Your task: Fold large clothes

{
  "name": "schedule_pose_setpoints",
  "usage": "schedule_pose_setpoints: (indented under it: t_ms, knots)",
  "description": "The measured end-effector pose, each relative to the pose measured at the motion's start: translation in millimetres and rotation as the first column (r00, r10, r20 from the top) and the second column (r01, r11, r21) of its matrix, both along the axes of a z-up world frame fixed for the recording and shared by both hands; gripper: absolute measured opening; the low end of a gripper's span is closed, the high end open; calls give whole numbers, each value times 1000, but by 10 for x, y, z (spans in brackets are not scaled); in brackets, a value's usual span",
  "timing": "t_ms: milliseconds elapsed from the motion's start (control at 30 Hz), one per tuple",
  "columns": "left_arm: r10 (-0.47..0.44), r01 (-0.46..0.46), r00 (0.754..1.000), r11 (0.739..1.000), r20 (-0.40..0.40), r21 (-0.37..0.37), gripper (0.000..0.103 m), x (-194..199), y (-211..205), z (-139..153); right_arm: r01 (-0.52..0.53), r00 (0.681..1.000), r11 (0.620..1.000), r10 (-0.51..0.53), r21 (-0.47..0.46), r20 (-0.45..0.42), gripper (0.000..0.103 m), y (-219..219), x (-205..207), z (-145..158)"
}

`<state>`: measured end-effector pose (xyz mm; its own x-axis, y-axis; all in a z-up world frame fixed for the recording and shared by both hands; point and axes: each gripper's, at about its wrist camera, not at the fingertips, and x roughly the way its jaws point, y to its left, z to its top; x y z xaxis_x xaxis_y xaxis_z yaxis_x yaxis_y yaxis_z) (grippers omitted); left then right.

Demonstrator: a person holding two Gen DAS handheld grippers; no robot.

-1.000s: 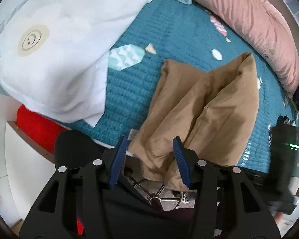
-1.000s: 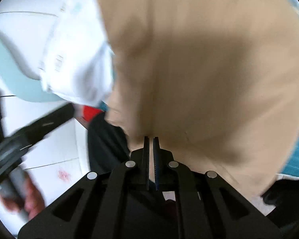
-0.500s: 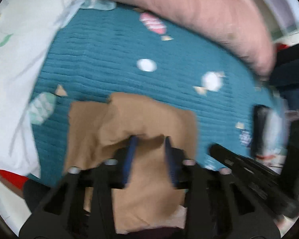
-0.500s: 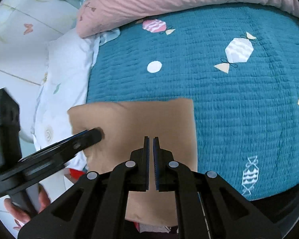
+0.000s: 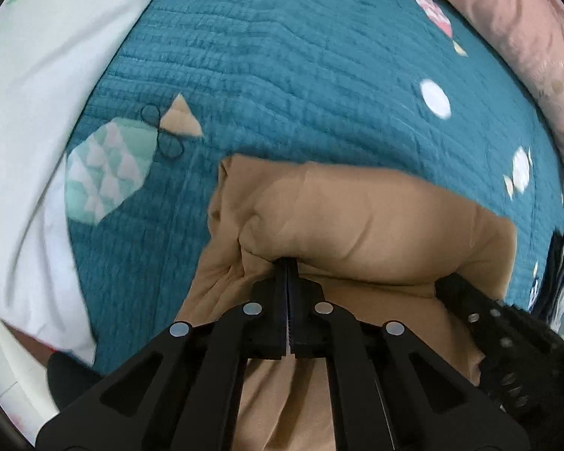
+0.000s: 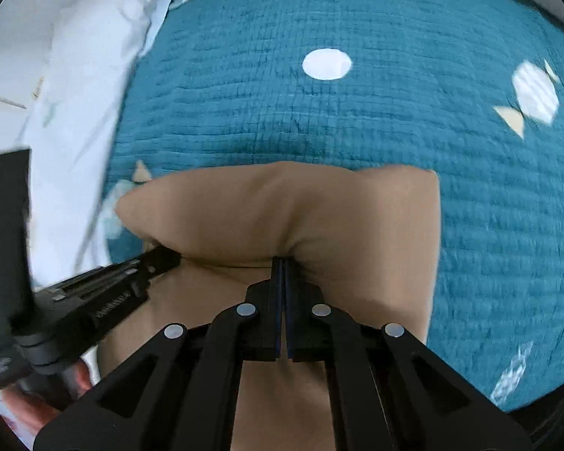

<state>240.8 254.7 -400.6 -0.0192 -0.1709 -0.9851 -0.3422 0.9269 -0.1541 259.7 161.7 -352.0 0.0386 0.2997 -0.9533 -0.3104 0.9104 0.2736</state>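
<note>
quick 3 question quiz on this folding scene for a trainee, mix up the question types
1. True or false: both grippers are shut on the tan garment.
2. Multiple choice: what does the garment lie on? A) a bare wooden floor B) a teal quilted bedspread C) a glass table
3. Fill in: along the far edge of the bed lies a ____ pillow.

Key
1. True: the left gripper and the right gripper each have their jaws pinched into a fold of the cloth.
2. B
3. pink
</note>
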Motion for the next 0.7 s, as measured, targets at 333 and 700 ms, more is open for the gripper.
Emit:
schedule_pose_setpoints:
  t_ms: [333, 700]
  knots:
    - [-64, 64, 997, 998, 43, -12, 3, -84, -71, 502, 15, 1000, 996, -16, 91, 5, 2, -249, -5, 429]
    - [-76, 77, 997, 997, 9, -11, 2, -841, -83, 432, -2, 991, 995, 15, 96, -135, 0, -523, -592, 81]
